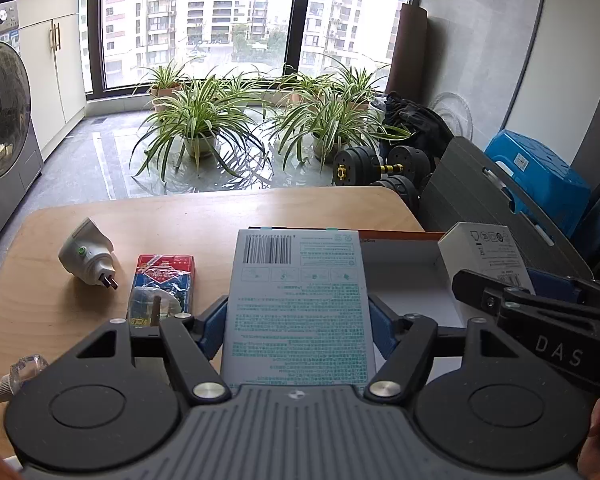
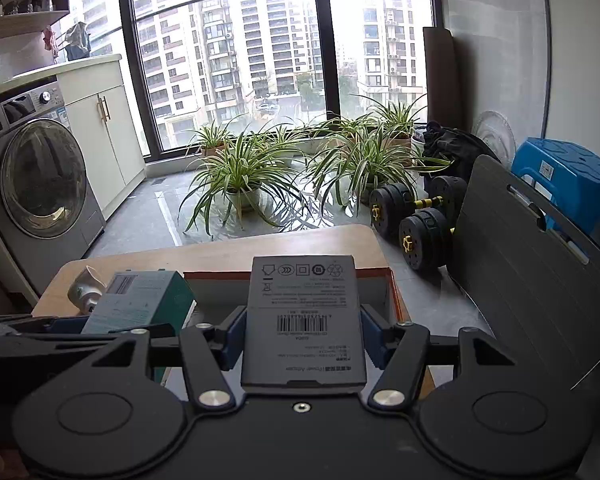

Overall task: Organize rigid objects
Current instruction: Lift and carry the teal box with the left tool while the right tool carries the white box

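Teal-printed box [image 1: 298, 304]: held flat between the blue pads of the left claw [image 1: 298, 320], barcode end pointing toward the far edge of the desk [image 1: 180, 216].
Left claw state: pinching the teal-printed box from both sides.
Tray [image 1: 412, 276]: white inside with an orange rim, lying by the desk's right edge, just past the held box.
White box [image 1: 486, 256]: at the right edge, above the tray, gripped by the right claw [image 1: 500, 292], which enters from the right.
Plug adapter [image 1: 86, 254]: white, on its side near the left edge, prongs facing the red-and-blue pack [image 1: 162, 290] just beside it.
Clear knob [image 1: 18, 372]: at the near left corner of the desk.

Right wrist view
White box [image 2: 304, 316]: clamped between the blue pads of the right claw [image 2: 304, 332], over the orange-rimmed tray [image 2: 394, 292].
Right claw state: pinching the white box.
Teal-printed box [image 2: 140, 300]: to the left, in the left claw [image 2: 112, 326], near the tray's left side.
Plug adapter [image 2: 86, 286]: behind the teal box, near the desk's [image 2: 300, 240] left edge.
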`<state>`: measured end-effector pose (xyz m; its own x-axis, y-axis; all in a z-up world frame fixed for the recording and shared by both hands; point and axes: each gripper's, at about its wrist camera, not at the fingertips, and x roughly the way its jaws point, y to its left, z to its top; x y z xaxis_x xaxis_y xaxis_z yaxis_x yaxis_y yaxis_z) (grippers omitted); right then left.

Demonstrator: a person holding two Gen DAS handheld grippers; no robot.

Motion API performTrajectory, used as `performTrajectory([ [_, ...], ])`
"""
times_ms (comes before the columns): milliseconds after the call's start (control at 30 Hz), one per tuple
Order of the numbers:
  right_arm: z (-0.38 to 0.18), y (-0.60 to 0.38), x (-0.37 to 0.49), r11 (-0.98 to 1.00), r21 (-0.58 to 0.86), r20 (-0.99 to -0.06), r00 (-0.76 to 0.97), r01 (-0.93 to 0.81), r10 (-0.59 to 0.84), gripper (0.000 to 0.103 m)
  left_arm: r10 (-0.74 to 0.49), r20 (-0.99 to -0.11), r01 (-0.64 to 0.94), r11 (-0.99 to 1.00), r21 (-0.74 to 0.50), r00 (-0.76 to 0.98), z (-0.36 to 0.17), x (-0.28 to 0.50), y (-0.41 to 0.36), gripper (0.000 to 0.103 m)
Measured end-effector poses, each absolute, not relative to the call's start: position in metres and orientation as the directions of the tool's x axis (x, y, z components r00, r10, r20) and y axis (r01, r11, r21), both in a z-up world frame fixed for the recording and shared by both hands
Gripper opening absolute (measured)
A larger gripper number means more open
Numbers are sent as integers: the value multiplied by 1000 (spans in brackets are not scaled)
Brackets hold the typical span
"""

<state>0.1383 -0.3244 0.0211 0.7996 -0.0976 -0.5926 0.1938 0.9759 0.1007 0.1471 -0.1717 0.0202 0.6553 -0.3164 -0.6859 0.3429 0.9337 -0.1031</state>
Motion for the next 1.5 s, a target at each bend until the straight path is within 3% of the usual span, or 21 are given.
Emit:
performTrajectory([
  [633, -4, -326, 178, 984, 105, -609, 792, 140, -48, 71, -259, -721, 310, 949, -65, 642, 3, 171, -173, 72],
  [1500, -11, -318, 197, 992, 58, -625, 779, 109, -49, 71, -268, -715, 318, 946, -68, 646, -17, 175, -179, 72],
])
